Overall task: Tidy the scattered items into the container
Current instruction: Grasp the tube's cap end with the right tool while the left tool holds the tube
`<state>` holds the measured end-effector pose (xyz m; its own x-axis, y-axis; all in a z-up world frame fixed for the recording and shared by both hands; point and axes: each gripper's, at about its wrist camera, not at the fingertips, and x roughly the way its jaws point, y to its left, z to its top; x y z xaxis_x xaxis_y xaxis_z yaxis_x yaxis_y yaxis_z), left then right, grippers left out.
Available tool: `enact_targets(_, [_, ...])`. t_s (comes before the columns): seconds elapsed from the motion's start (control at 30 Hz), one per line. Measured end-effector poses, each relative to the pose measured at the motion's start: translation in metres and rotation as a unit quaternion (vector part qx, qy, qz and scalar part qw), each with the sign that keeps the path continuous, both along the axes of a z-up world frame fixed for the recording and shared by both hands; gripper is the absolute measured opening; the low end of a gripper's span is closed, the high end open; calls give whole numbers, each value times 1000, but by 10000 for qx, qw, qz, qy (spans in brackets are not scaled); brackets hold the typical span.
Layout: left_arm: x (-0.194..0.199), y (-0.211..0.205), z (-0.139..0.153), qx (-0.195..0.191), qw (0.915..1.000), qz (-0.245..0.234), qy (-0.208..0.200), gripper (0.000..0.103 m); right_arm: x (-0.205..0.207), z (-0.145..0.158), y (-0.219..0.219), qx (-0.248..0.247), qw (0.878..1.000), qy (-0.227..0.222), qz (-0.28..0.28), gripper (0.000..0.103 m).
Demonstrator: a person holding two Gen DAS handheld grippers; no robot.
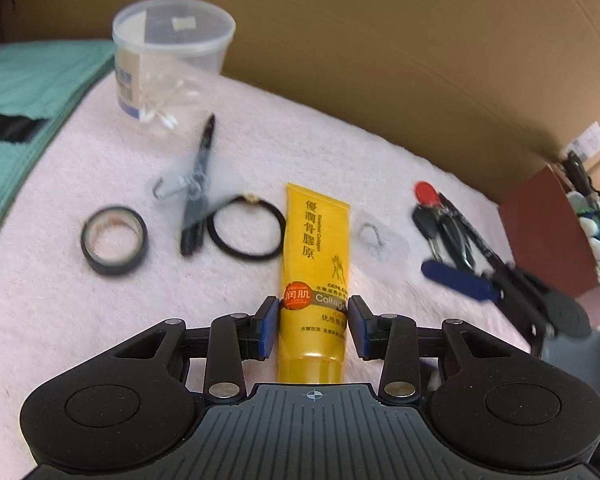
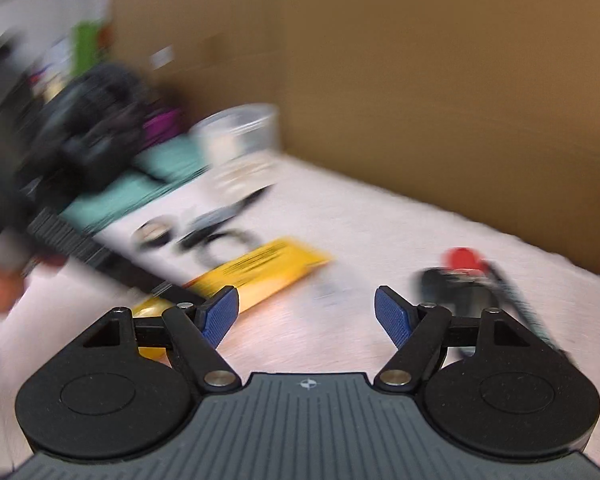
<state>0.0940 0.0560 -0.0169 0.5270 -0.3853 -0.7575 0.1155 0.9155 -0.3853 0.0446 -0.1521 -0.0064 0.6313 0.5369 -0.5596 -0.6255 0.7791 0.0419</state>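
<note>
A yellow hand-cream tube (image 1: 314,280) lies on the pink towel (image 1: 100,320), its lower part between my left gripper's (image 1: 313,328) blue pads, which touch its sides. A clear plastic tub (image 1: 172,52) stands at the back left. A black tape roll (image 1: 114,240), a black pen (image 1: 198,188), a grey hook (image 1: 172,190) and a black hair tie (image 1: 246,228) lie left of the tube. Keys with a red tag (image 1: 432,204) lie to the right. My right gripper (image 2: 306,312) is open and empty above the towel; the tube (image 2: 260,276) and the keys (image 2: 460,276) show blurred.
A cardboard wall (image 1: 380,60) runs along the back. A teal cloth (image 1: 32,92) lies at the left. A small clear hook (image 1: 374,236) lies right of the tube. A brown box (image 1: 548,232) with oddments stands at the far right.
</note>
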Motion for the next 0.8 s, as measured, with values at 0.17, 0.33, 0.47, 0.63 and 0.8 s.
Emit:
enact_targets(0.17, [12,-9,6,296,9995,-3,-110,57,-8,-7,26,-220,9984,22,525,78])
enact_targets(0.33, [23,-23,4,492,9986,-175,-30,68,-1,-11,38,-312,9963,162,790,84])
enact_targets(0.47, [22,-26,6,579,9981,-184,-82,69,11,-11,44,-351,9952,229,879,92])
enact_targets(0.63, [12,-22,9,564,9981,-208,-138,65,3,-7,43,-357,9949,-79,942,89])
enact_targets(0.8, [8,-19,3,451,9985,-296,2,54,-12,-4,40,-894,9890,-606,1012,84])
